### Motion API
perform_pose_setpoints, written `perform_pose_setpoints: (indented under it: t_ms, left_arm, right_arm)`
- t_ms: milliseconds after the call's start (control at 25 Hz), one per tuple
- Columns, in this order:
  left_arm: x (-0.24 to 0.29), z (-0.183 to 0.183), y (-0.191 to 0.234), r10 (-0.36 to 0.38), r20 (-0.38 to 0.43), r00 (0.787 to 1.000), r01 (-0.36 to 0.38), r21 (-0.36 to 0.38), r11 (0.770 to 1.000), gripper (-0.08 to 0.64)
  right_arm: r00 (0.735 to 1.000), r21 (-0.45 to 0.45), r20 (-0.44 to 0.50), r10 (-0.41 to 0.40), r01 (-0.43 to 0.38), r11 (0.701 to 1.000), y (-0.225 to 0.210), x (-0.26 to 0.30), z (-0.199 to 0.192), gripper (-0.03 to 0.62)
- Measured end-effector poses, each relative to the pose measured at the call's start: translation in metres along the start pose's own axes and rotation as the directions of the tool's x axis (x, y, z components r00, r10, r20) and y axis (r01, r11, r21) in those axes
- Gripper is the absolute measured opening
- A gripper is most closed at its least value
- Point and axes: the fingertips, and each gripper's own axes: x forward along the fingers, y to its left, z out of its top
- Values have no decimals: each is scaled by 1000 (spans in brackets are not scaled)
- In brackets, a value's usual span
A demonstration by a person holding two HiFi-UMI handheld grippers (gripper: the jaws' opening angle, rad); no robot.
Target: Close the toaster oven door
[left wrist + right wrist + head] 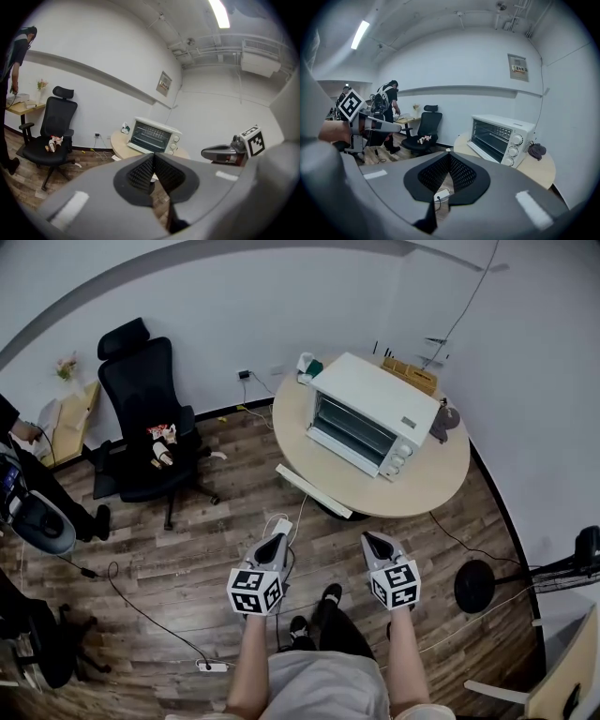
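Note:
The white toaster oven (pixel 367 416) stands on a round wooden table (pixel 427 488), its front facing me with the wire rack showing. In the right gripper view the oven (pixel 501 138) has a white ledge along its lower front that looks like the door folded down. My left gripper (pixel 275 538) and right gripper (pixel 375 538) hang side by side over the floor, well short of the table. Both are shut with nothing between the pads. The left gripper view looks along its shut jaws toward the oven (pixel 152 136).
A long white bar (pixel 314 491) lies at the table's near edge. A black office chair (pixel 150 418) stands to the left, and cables and a power strip (pixel 278 526) lie on the wooden floor. A dark bundle (pixel 445 418) sits behind the oven. People stand at far left (pixel 389 117).

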Motion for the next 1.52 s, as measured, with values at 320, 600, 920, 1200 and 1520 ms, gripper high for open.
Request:
perform_pose_setpoints:
  t_ms: [320, 600, 920, 1200, 1520]
  left_arm:
    - [35, 8, 15, 0, -26, 1000, 0, 19, 1000, 57]
    - [84, 19, 38, 15, -69, 997, -13, 37, 999, 57]
    - [150, 30, 54, 16, -123, 992, -12, 31, 999, 57]
    - [187, 39, 68, 38, -142, 989, -37, 10, 999, 57]
    - [211, 24, 82, 71, -177, 982, -79, -37, 996, 57]
  right_arm:
    - [999, -60, -50, 22, -25, 998, -20, 49, 2, -3]
    - [994, -90, -99, 47, -56, 994, -45, 101, -3, -3]
    - [984, -89, -158, 82, -97, 991, -72, 145, -19, -3]
    - [966, -84, -222, 132, -154, 985, -81, 176, -39, -3]
    - [947, -86, -275, 164, -194, 977, -95, 197, -59, -3]
